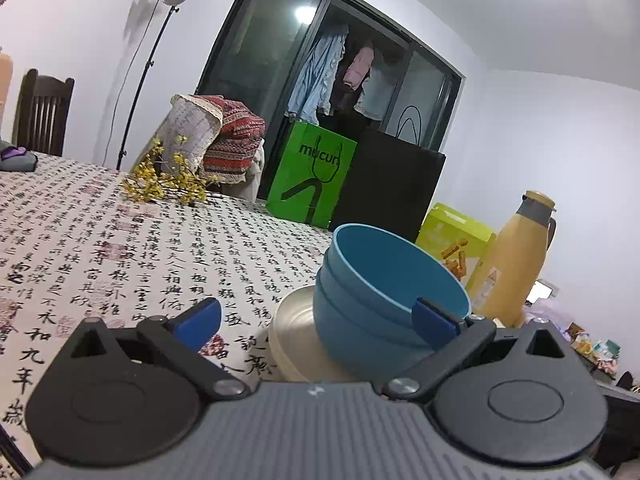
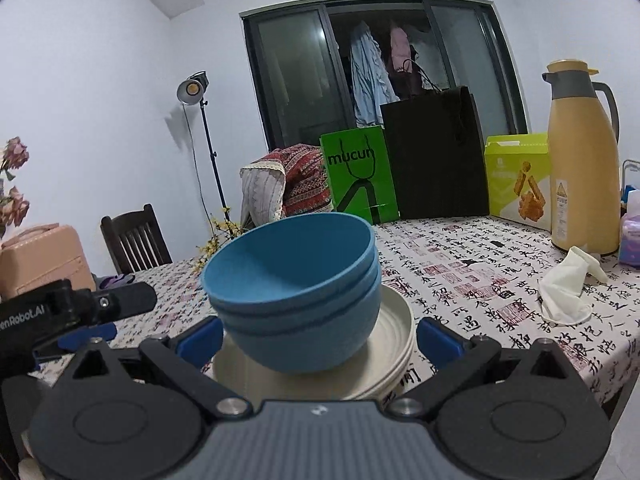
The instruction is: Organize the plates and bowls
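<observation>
Right wrist view: the right gripper point(image 2: 320, 338) has its jaws spread wide either side of a stack of three blue bowls point(image 2: 296, 292), touching neither. The bowls sit nested on stacked cream plates point(image 2: 394, 346) on the calligraphy tablecloth point(image 2: 480, 280). A yellow thermos point(image 2: 580, 160) stands at 2 o'clock. Left wrist view: the left gripper point(image 1: 316, 322) is also wide open, bowls at 3 o'clock, its right fingertip point(image 1: 434, 320) overlapping the rim.

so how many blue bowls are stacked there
3 blue bowls, nested one inside another and sitting tilted on the stack of cream plates, between the open fingers of the right gripper. Counted from the visible rims; a further bowl could be hidden inside.
</observation>
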The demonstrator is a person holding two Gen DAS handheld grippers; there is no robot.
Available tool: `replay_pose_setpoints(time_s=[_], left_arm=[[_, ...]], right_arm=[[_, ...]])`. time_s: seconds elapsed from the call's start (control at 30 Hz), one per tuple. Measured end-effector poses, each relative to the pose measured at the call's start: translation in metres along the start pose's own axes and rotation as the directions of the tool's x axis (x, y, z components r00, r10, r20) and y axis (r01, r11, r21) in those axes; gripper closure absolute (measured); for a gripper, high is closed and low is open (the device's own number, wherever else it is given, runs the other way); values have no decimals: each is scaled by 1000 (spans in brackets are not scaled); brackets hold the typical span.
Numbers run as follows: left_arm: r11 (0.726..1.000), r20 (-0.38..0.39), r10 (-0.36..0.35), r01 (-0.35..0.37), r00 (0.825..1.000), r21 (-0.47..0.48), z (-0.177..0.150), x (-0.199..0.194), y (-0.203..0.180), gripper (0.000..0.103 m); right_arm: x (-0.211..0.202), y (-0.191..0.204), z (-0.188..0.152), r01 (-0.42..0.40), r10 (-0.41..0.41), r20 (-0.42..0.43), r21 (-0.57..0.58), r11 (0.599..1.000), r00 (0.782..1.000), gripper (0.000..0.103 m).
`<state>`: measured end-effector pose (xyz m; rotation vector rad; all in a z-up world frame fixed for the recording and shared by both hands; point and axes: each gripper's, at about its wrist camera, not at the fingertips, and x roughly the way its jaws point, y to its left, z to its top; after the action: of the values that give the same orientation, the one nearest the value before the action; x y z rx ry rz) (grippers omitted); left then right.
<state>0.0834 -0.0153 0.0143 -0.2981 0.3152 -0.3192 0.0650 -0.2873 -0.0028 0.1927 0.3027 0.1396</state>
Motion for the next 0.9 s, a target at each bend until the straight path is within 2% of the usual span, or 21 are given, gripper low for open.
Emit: replay_pose_setpoints(time_s=[0.4,0.67,0.9], left_arm=[[982,63,84,-94,994,163,-18,-20,-8,0],[966,41,101,-108,994,234,-27,-22,-6,0],[956,-9,120,-113,993,269,-33,-23,-7,0]], right_arm=[[-13,6,-20,22,-21,14,-56,998,1000,0],[-19,11,-31,47,-46,16,-87,995,999,0],[-26,12,-40,61,-60,13,-101,993,998,0]])
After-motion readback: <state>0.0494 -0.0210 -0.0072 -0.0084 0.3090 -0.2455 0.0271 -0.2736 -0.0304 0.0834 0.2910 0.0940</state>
